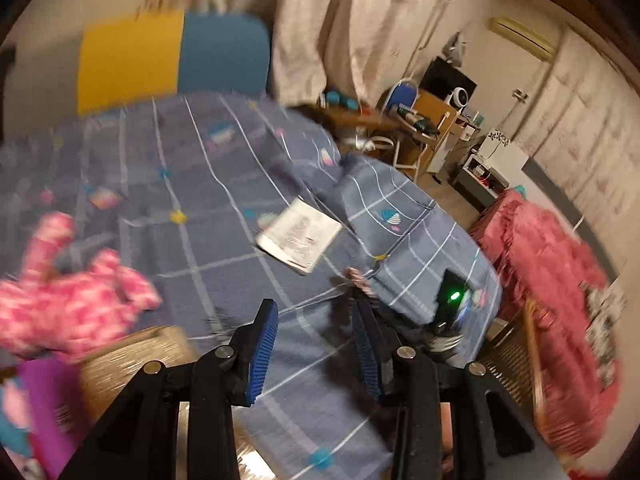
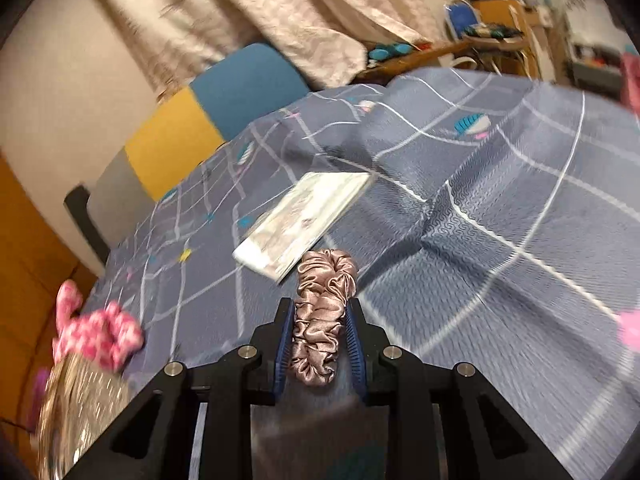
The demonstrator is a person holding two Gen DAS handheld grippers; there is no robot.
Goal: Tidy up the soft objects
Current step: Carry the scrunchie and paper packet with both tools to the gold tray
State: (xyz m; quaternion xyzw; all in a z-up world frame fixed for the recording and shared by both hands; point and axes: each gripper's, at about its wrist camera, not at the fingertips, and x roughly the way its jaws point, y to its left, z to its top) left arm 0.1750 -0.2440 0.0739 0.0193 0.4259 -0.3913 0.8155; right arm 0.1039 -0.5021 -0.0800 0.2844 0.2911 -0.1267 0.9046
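Satin, dusty-pink and tightly gathered: a scrunchie [image 2: 322,320] is pinched between the blue pads of the right tongs [image 2: 320,344], held above the bed [image 2: 500,248]. Its long axis runs straight forward along the fingers, with the far loop projecting past the tips and the near end bunched back toward the hinge. The fabric shows glossy folds and is squeezed flat at mid-length.

Left tongs [image 1: 316,344] stand spread, nothing between them, pointing across the grey-blue checked bedcover [image 1: 224,184].

Relation governing the next move, in my judgement: the woven basket [image 2: 80,392] lies low and to the left of the right tongs, apart from them, so the scrunchie would travel leftward and down. In the left wrist view the basket [image 1: 132,360] sits just left of the left tongs, so that hand is nearer to it.

A pink patterned plush item [image 1: 68,304] rests at the basket's edge. A white packet [image 2: 304,220] lies flat on the bed just ahead of the scrunchie. Both views are motion-blurred; finer detail cannot be confirmed.
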